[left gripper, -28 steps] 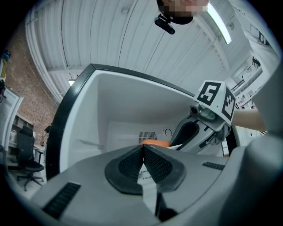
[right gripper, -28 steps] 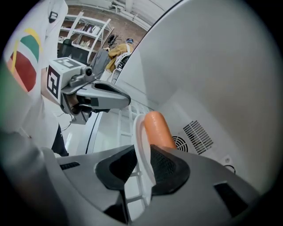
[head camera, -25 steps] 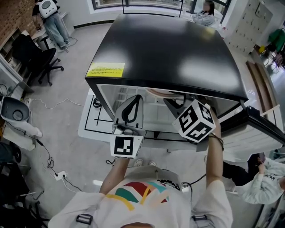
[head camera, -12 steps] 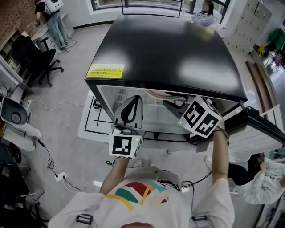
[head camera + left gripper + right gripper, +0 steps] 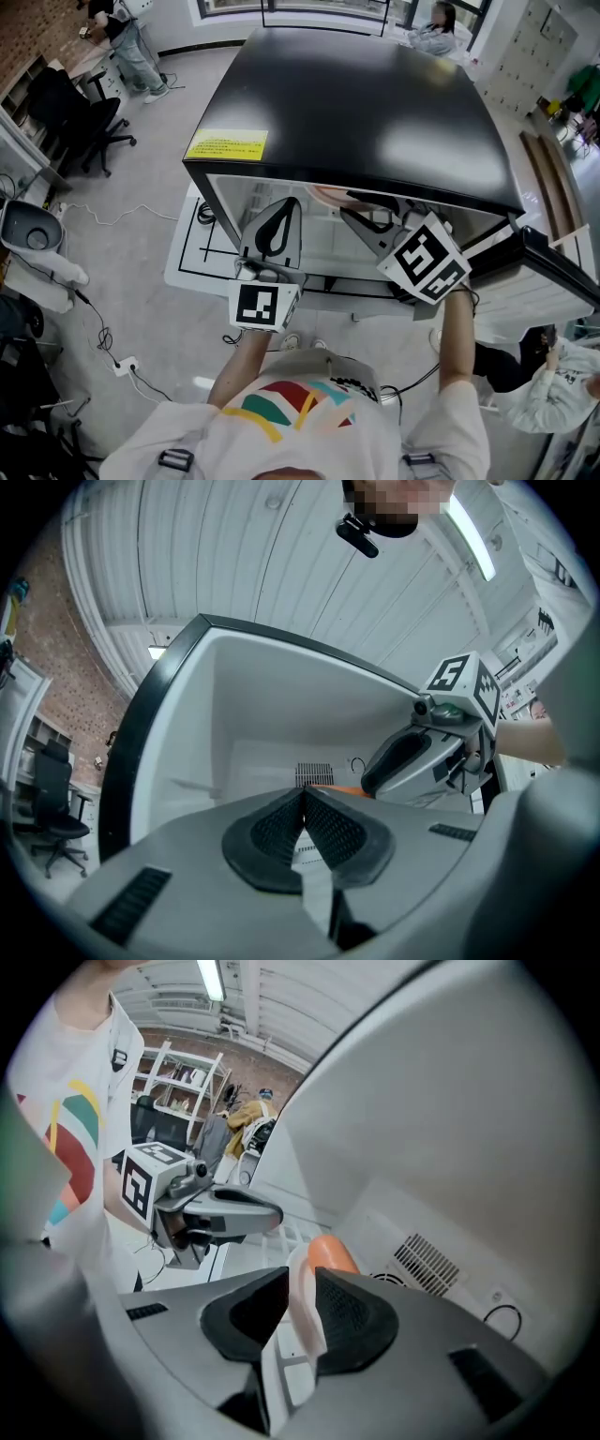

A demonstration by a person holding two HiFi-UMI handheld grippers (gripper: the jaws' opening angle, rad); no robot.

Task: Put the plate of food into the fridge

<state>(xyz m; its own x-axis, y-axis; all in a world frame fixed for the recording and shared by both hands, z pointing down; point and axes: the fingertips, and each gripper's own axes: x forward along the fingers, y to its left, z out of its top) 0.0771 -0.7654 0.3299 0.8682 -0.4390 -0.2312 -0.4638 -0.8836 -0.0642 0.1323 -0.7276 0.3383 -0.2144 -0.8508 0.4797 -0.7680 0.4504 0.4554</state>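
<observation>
White plate (image 5: 304, 1324), one, clamped in right hand-held gripper (image 5: 302, 1281) inside one fridge (image 5: 356, 103).

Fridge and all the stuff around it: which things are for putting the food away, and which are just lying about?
For the job: plate, gripped by the right tongs; orange food; fridge, door open; left tongs, shut and empty.
Just lying about: office chair; floor cables.
</observation>
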